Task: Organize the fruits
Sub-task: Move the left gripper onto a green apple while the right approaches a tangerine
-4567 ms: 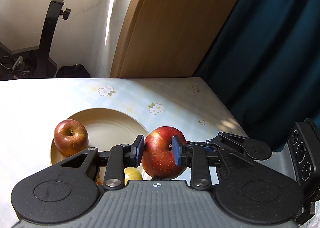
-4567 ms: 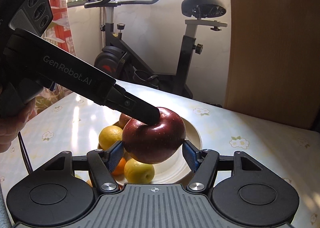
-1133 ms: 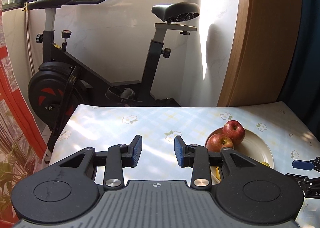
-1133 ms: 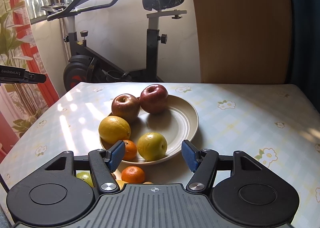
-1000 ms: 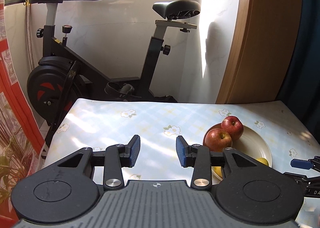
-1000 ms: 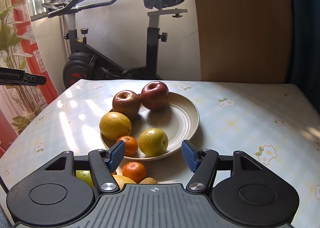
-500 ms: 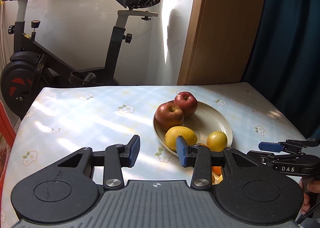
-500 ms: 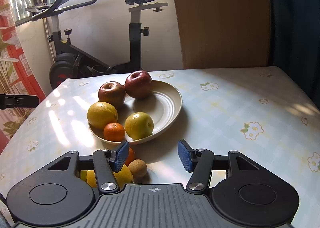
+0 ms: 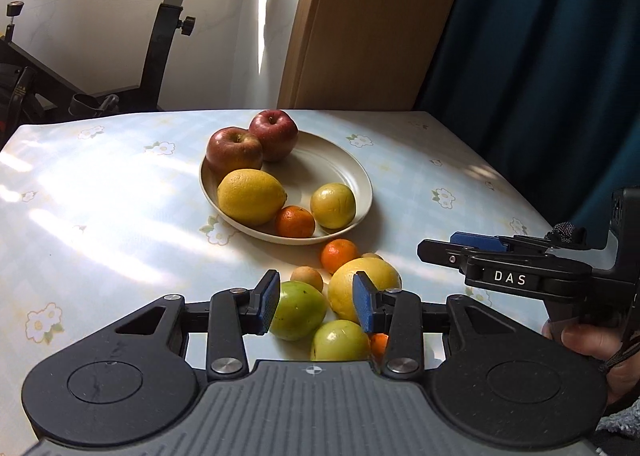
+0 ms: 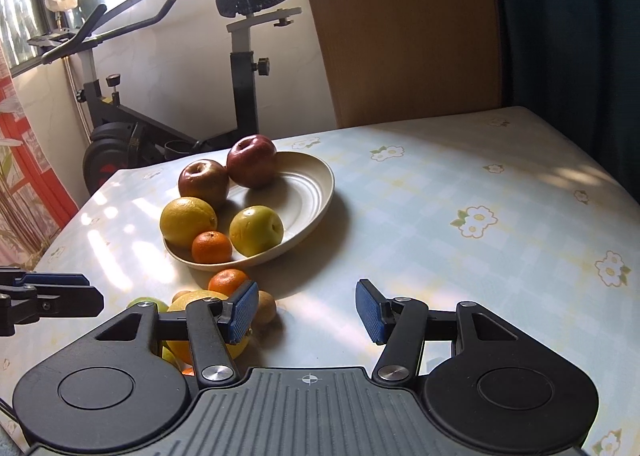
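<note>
White letters "DAS" showing on black side bar of right gripper [image 9: 476, 242], seen from left wrist view; letters reading upright, evenly spaced. Small crosshair mark sitting at centre front edge of grey ribbed body in both wrist views, carrying no text. No readable writing appearing on plate [image 9: 352, 171], fruit, tablecloth [image 10: 480, 191] or exercise bike [image 10: 240, 55]; tablecloth bearing flower print only.
</note>
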